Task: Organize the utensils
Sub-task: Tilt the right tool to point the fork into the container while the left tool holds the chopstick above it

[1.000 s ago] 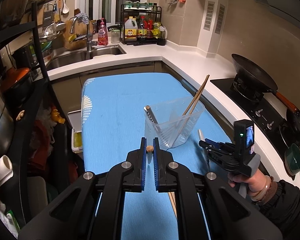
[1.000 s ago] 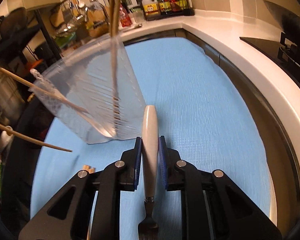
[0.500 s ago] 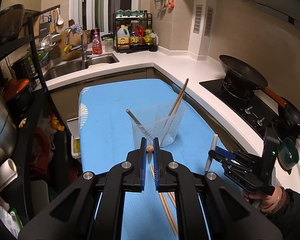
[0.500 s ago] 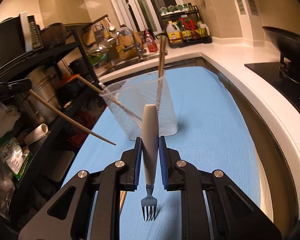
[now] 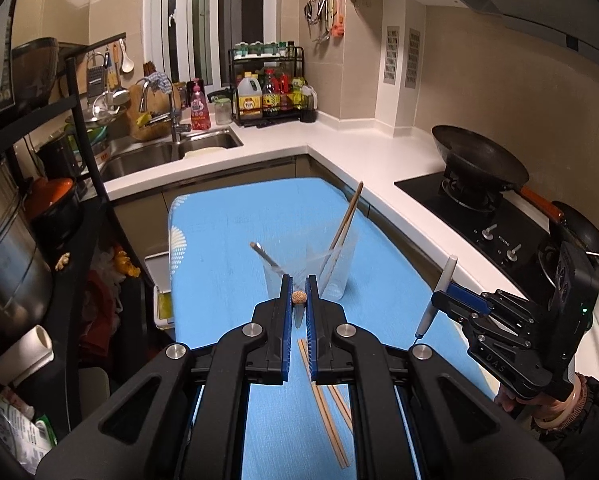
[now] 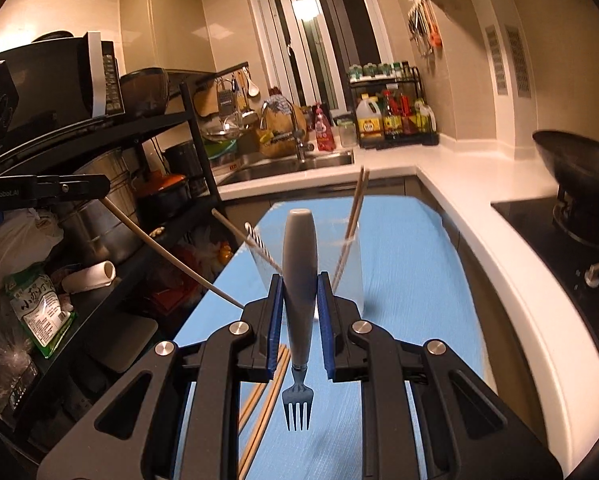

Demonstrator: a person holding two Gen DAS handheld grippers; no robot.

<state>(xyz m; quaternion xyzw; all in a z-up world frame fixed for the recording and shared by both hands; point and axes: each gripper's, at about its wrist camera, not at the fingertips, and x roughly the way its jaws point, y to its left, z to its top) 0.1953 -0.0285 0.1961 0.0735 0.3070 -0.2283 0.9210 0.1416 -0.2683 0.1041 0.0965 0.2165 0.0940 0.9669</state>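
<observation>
A clear plastic container (image 5: 331, 276) stands on the blue table (image 5: 219, 264); two chopsticks (image 5: 349, 216) and a striped-handled utensil (image 5: 264, 255) lean in it. My left gripper (image 5: 298, 288) is shut on a single chopstick (image 6: 171, 260), seen end-on in the left wrist view, and hangs short of the container. My right gripper (image 6: 299, 284) is shut on a fork's grey handle (image 6: 299, 256), with the tines (image 6: 297, 404) pointing back at the camera. It is held in the air to the container's right (image 5: 439, 298). Loose chopsticks (image 5: 323, 396) lie on the table below both grippers.
A white counter (image 5: 359, 152) wraps the table's far and right sides, with a sink (image 5: 167, 152) and bottle rack (image 5: 267, 92) at the back. A stove with a black wok (image 5: 479, 160) is on the right. A black shelf rack (image 6: 139, 200) with pots stands on the left.
Both grippers have risen and drawn back from the container, which now looks smaller and farther. The fork has come up off the table, and loose chopsticks on the table have come into view.
</observation>
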